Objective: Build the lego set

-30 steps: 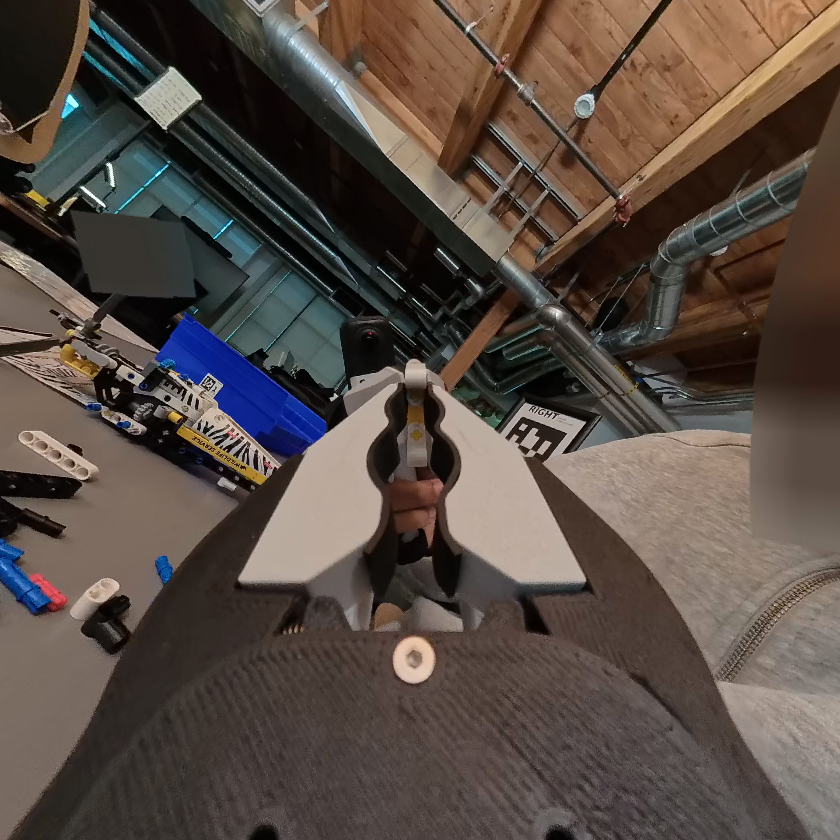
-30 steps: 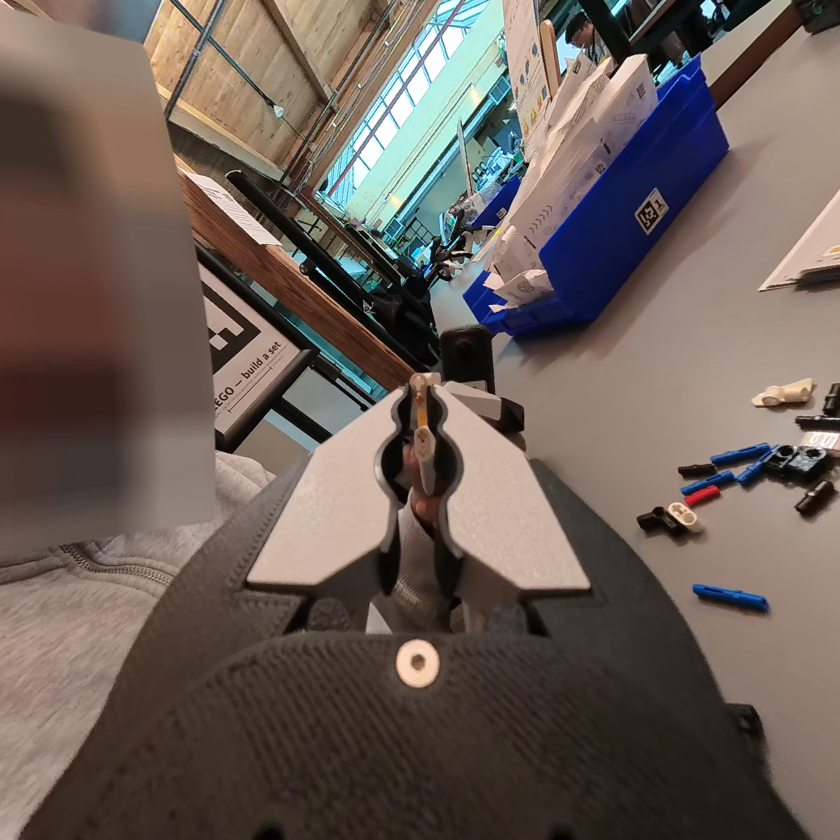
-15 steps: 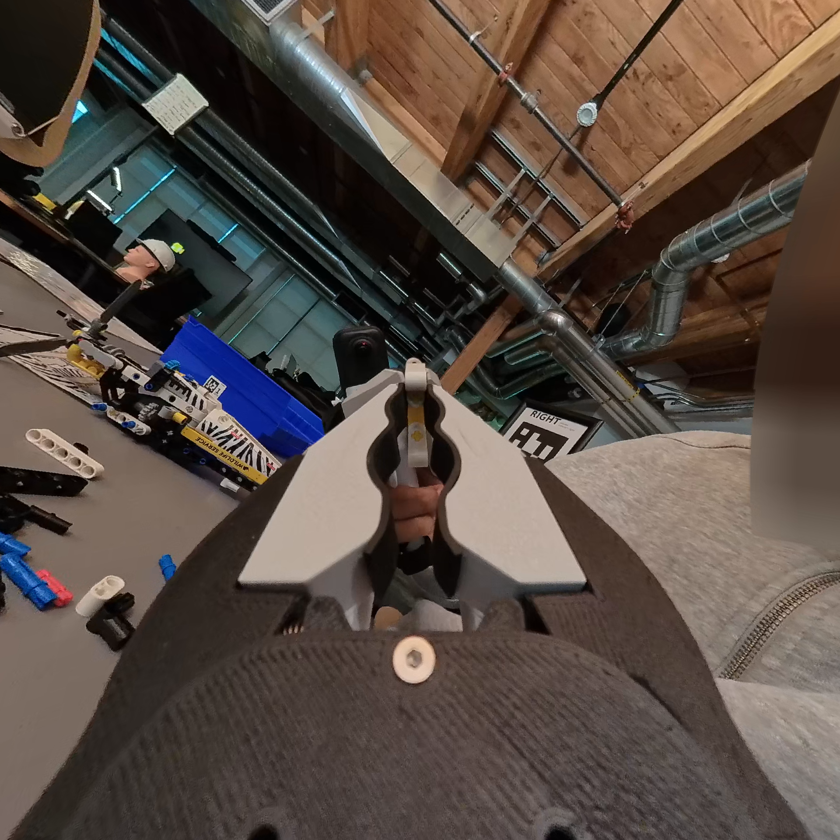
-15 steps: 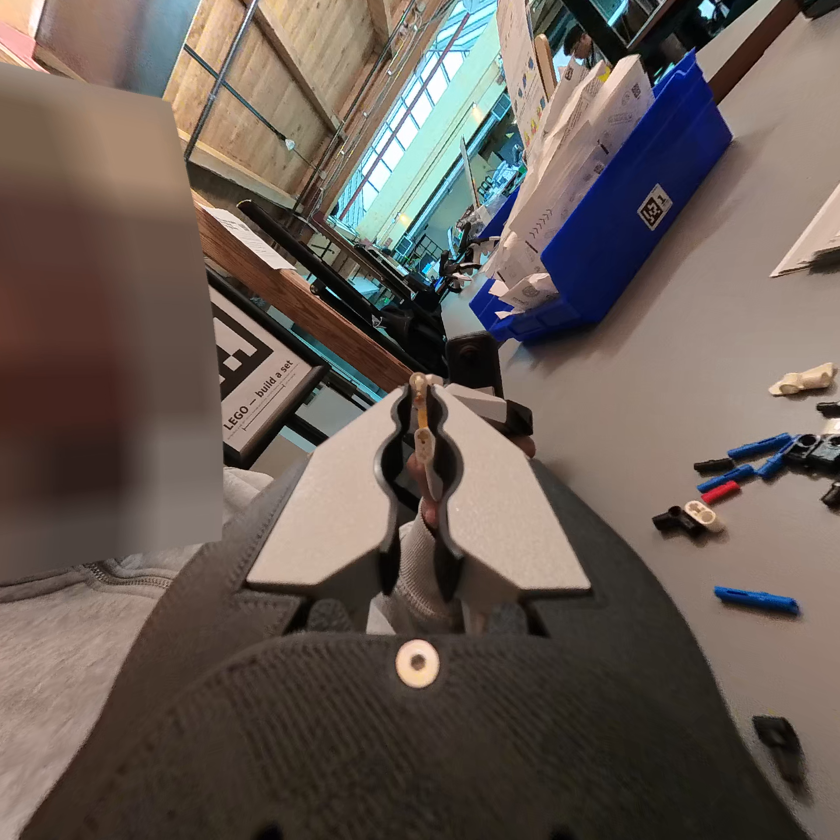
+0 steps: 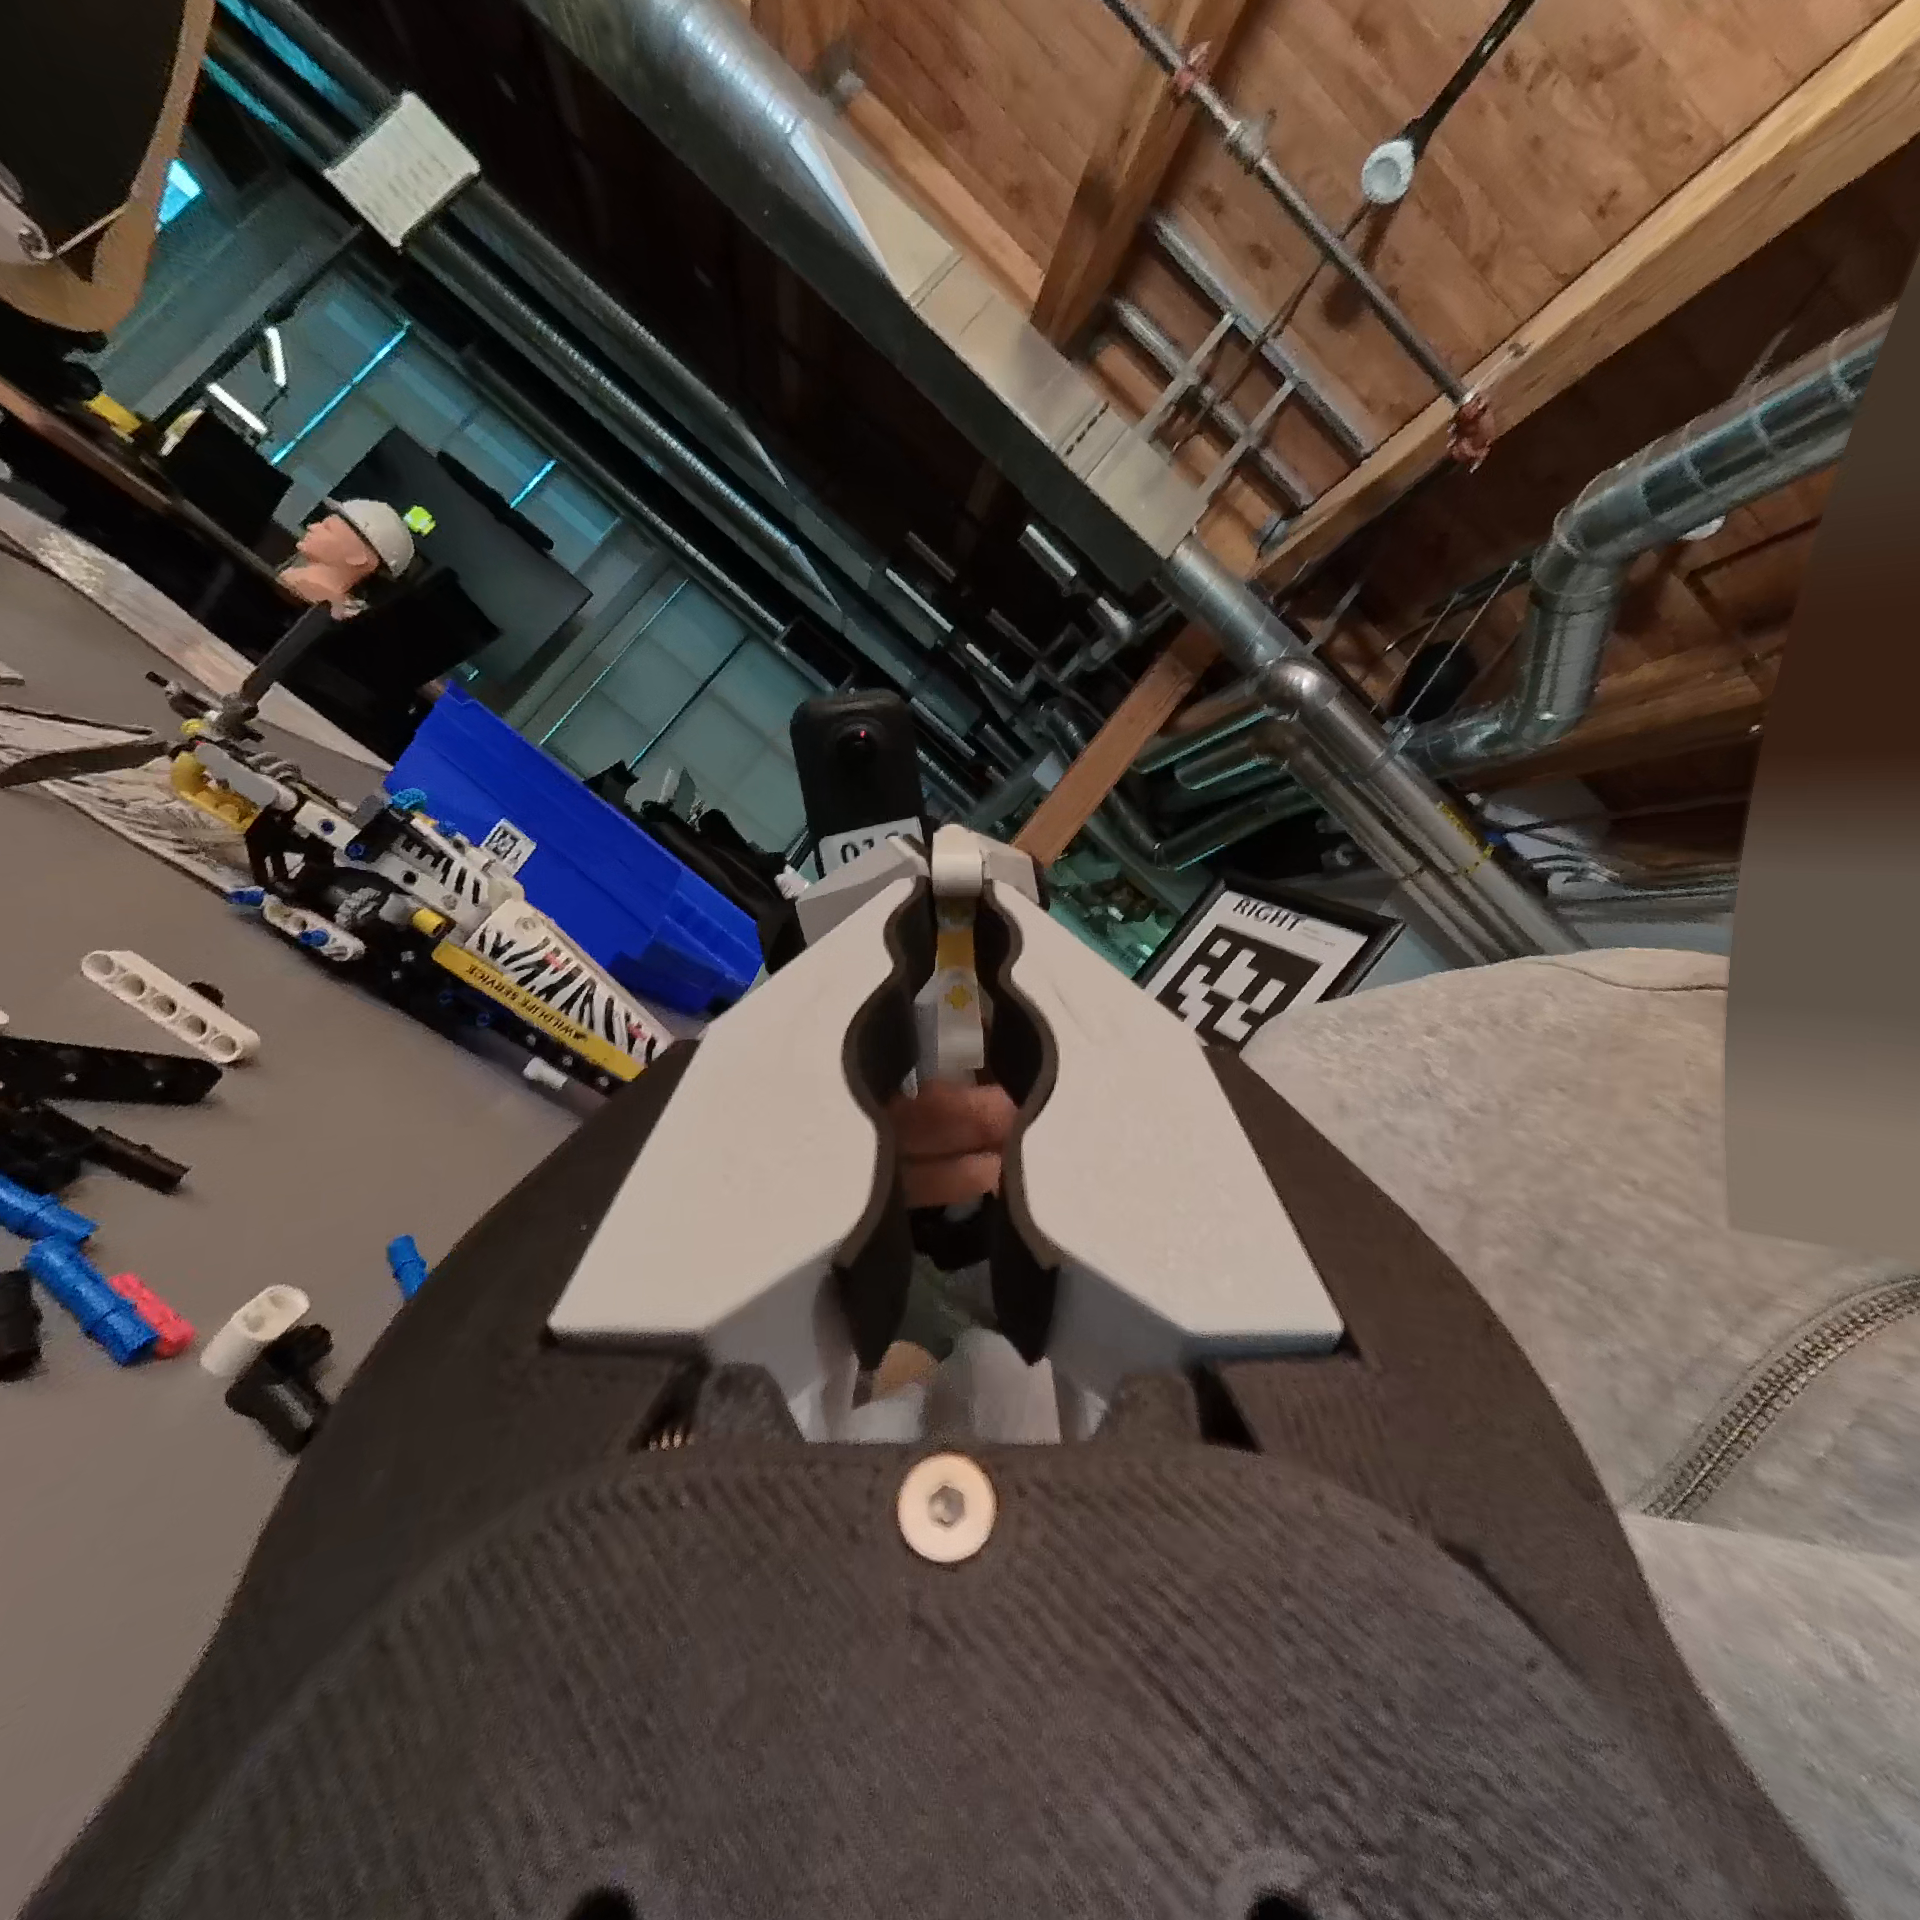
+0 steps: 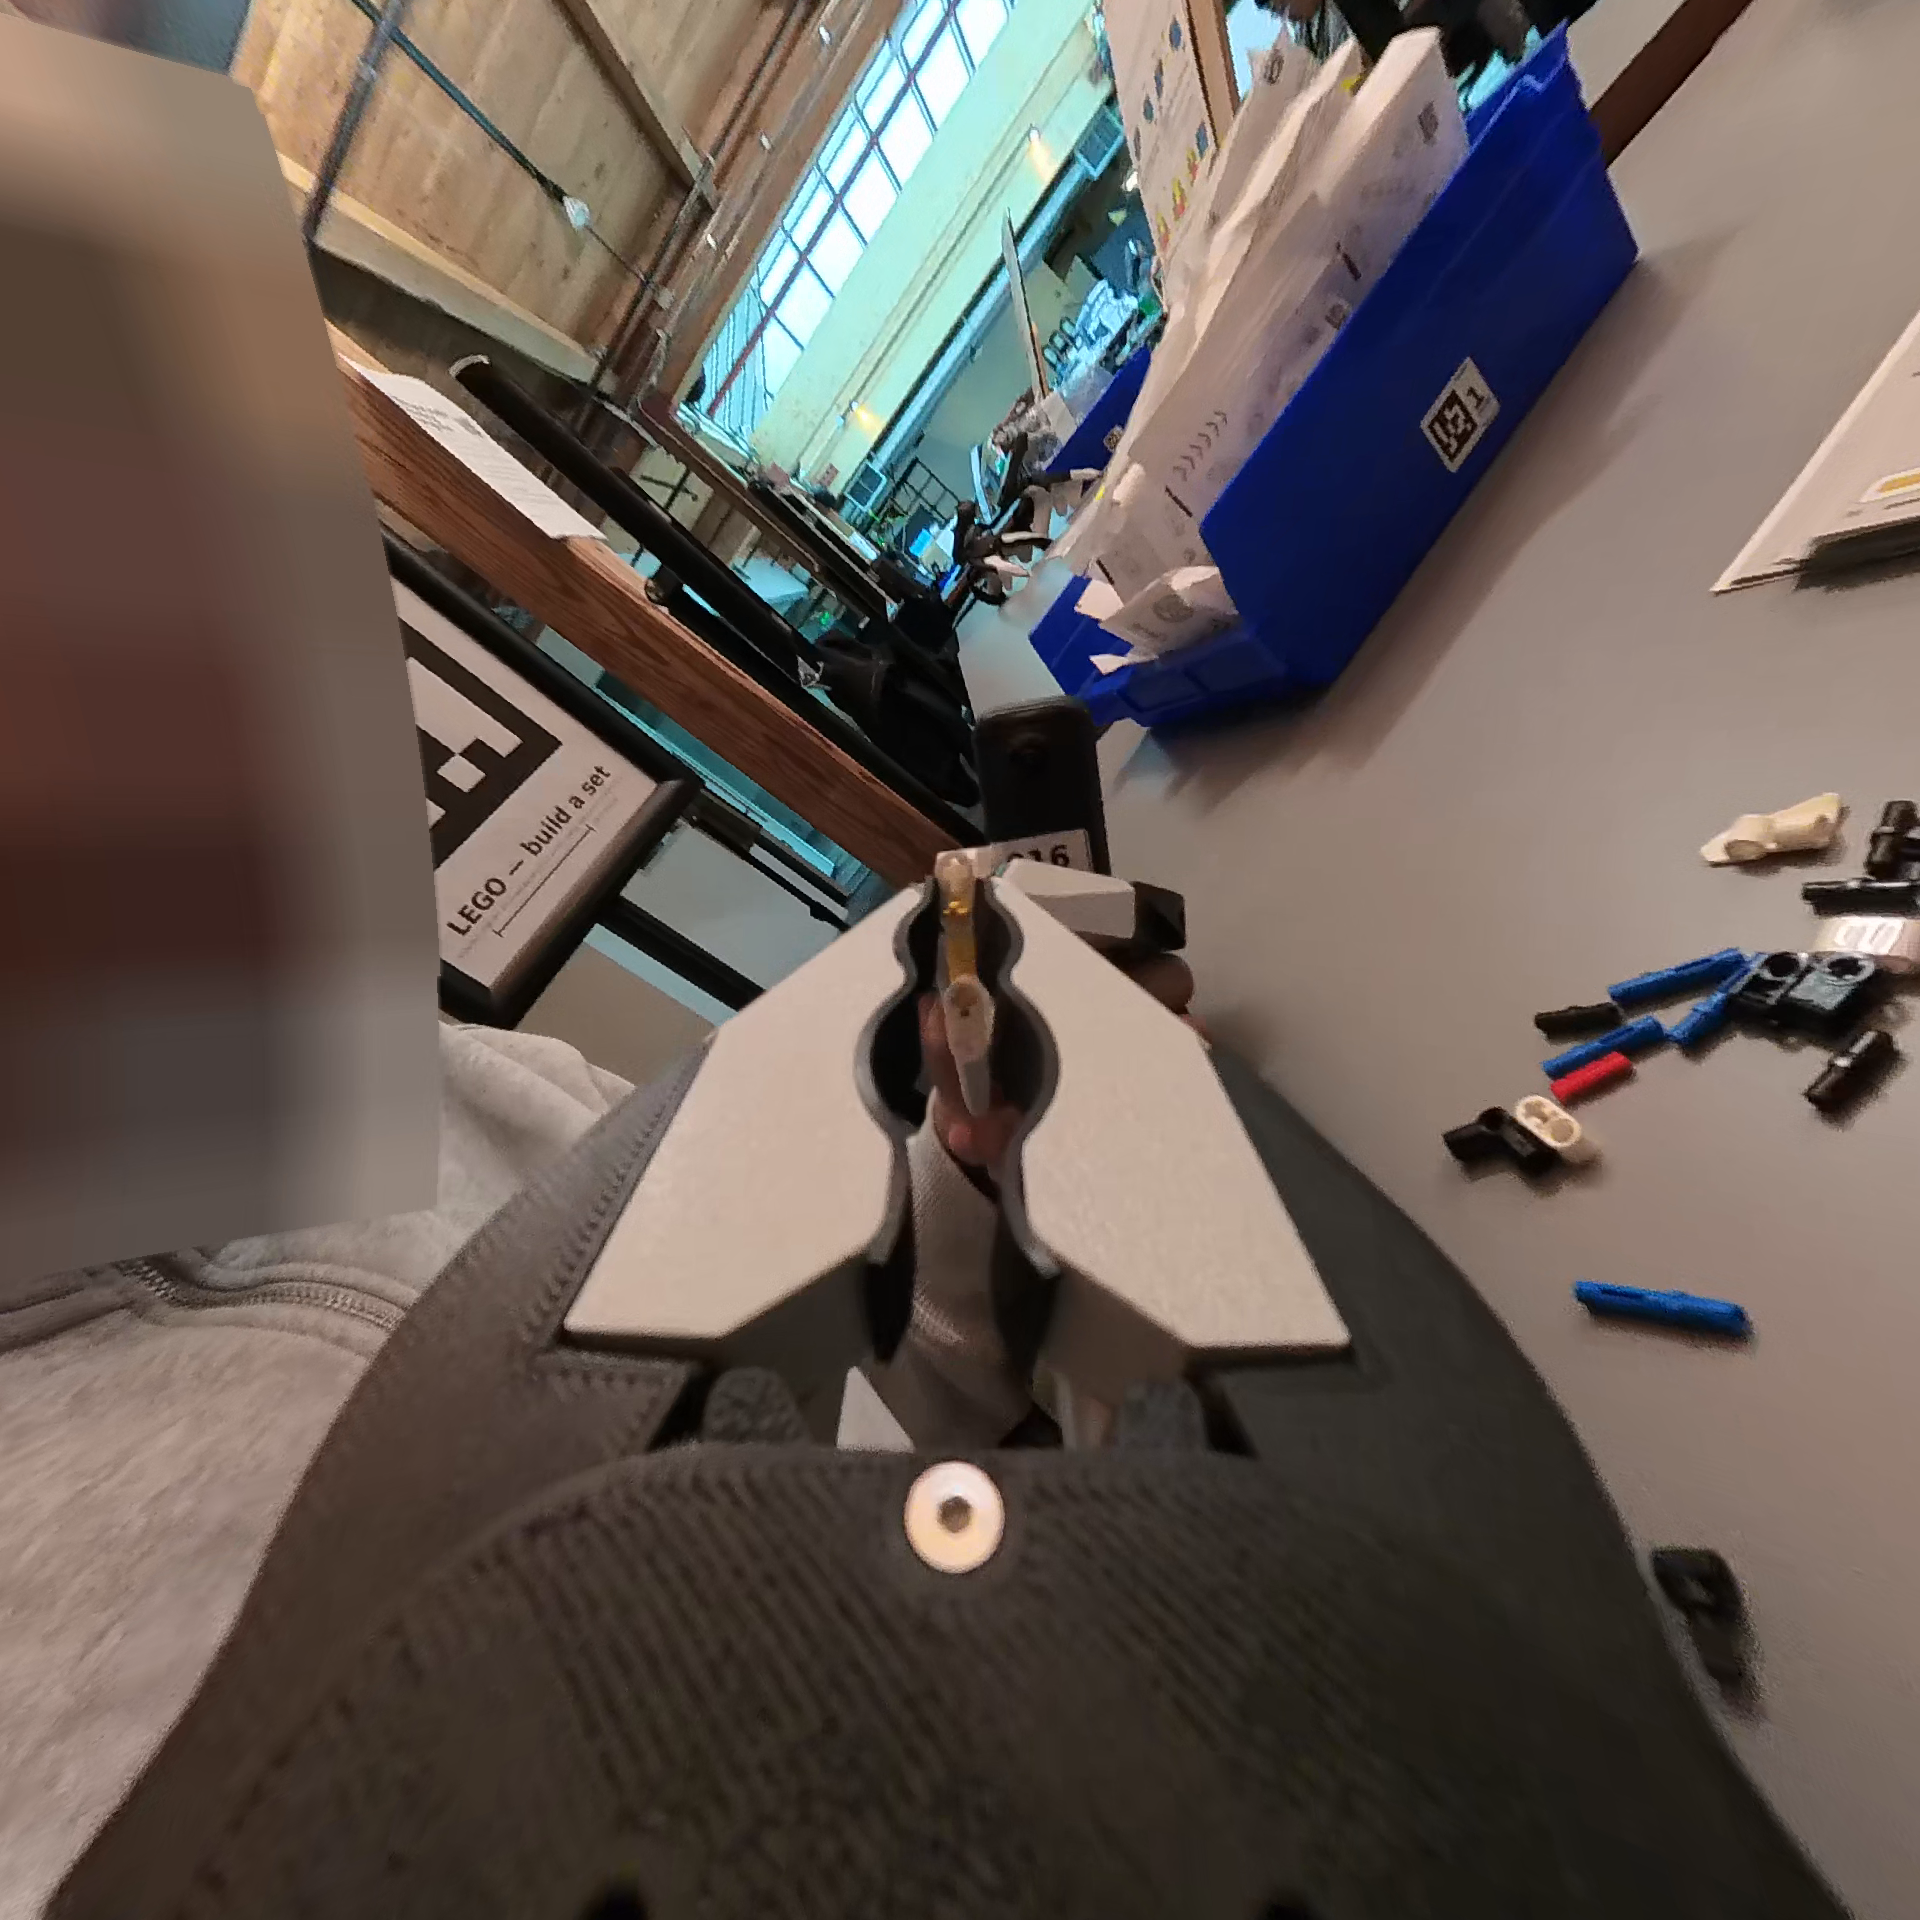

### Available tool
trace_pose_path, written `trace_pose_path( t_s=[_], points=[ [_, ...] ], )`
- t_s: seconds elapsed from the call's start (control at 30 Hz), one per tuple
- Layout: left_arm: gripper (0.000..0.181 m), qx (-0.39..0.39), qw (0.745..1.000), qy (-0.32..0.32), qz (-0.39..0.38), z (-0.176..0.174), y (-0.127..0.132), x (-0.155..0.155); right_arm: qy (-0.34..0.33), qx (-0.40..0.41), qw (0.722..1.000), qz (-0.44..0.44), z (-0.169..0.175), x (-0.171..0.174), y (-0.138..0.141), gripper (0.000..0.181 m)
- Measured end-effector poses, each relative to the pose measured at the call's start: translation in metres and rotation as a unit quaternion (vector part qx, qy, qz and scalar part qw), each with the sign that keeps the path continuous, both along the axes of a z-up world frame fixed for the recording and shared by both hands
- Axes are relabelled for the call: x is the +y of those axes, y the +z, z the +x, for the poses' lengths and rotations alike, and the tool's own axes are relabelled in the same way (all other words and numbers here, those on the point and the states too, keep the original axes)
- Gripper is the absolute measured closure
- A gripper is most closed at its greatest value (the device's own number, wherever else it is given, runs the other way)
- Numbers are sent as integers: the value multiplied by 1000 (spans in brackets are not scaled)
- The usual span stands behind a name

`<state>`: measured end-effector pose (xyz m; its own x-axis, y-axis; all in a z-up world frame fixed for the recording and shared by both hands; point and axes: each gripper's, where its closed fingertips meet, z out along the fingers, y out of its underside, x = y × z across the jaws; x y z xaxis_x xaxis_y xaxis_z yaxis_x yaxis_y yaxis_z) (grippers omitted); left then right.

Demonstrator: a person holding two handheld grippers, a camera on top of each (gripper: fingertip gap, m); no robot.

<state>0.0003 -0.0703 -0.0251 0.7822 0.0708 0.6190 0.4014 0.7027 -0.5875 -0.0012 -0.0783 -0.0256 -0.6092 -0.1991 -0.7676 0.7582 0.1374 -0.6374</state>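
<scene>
My left gripper point(image 5: 956, 864) and my right gripper point(image 6: 956, 871) meet tip to tip above the grey table point(image 5: 312, 1122). Both are shut on one small assembly: a yellow axle point(image 5: 954, 940) with a white connector point(image 5: 958, 1023) on it. The axle point(image 6: 960, 940) and connector point(image 6: 968, 1039) also show between the fingers in the right wrist view. The right gripper's finger point(image 5: 852, 883) shows behind my left tips, and the left gripper's finger point(image 6: 1070, 902) behind my right tips. A partly built zebra-striped model point(image 5: 468, 935) stands on the table to the left.
Loose parts lie on the table: a white beam point(image 5: 166, 1003), black beams point(image 5: 94, 1075), blue and red pins point(image 5: 94, 1299), a blue pin point(image 6: 1662, 1309), a black and white connector pair point(image 6: 1527, 1127). A blue bin point(image 6: 1403, 499) holds paper bags. A booklet point(image 6: 1839, 488) lies at the right edge. Both grippers' tips are close together, under 4 cm apart. The partly built zebra-striped model point(image 5: 468, 935) is about equally far from each gripper, around 25 centimeters.
Both grippers stay shut tip to tip on the same piece. The pair has shifted and tilted slightly, so the table and background swing a little in both views.
</scene>
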Motion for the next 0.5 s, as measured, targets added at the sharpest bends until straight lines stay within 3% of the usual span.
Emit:
trace_pose_path(
  t_s=[0.3,0.5],
  points=[
    [177,3,1000,-7,23,1,3,0,-4,16,1000,4,-2,0,3,177],
    [164,8,999,11,31,2,5,-13,-9,0,1000,-8,-8,7,7,177]
  ],
)
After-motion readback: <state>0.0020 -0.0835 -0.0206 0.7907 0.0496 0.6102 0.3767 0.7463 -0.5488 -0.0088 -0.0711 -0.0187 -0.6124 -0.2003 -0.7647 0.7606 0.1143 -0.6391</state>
